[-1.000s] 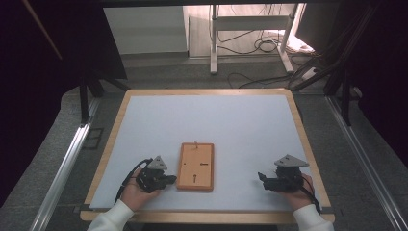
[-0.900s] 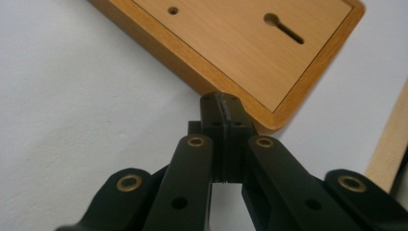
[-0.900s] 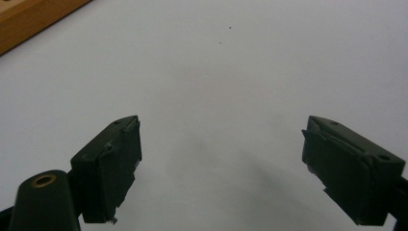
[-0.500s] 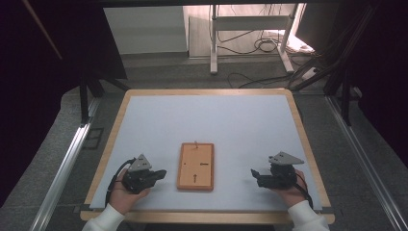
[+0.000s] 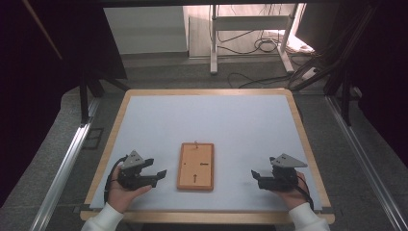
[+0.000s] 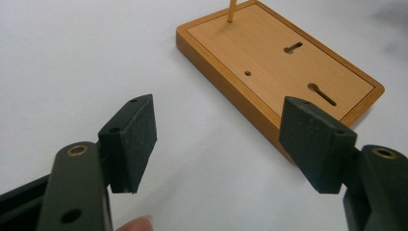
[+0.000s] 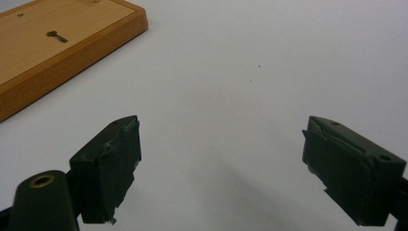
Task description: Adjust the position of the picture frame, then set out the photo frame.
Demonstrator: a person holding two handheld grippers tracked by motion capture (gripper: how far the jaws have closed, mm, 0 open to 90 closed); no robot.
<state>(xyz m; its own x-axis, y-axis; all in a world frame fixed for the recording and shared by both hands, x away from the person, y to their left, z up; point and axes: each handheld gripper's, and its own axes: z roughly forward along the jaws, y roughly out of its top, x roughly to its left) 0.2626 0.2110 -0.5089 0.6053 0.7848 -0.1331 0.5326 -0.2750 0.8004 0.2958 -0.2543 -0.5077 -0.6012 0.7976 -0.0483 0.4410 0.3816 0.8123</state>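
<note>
We judge the work barely begun — the wooden frame (image 5: 196, 166) lies untouched between us; left gripper (image 5: 159, 175) has just been opening, empty; right gripper (image 5: 255, 176) released.

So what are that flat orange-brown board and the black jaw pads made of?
The flat orange-brown rectangular board looks like wood, or wood veneer: fine straight grain on the inset panel, smooth satin rim, keyhole slots cut in. The black jaw pads look like matte rubber or foam with a faintly speckled face; which of the two is unclear.

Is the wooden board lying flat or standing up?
Lying flat. The board rests back side up on the table, keyhole slots facing upward, its whole underside down on the surface.
</note>
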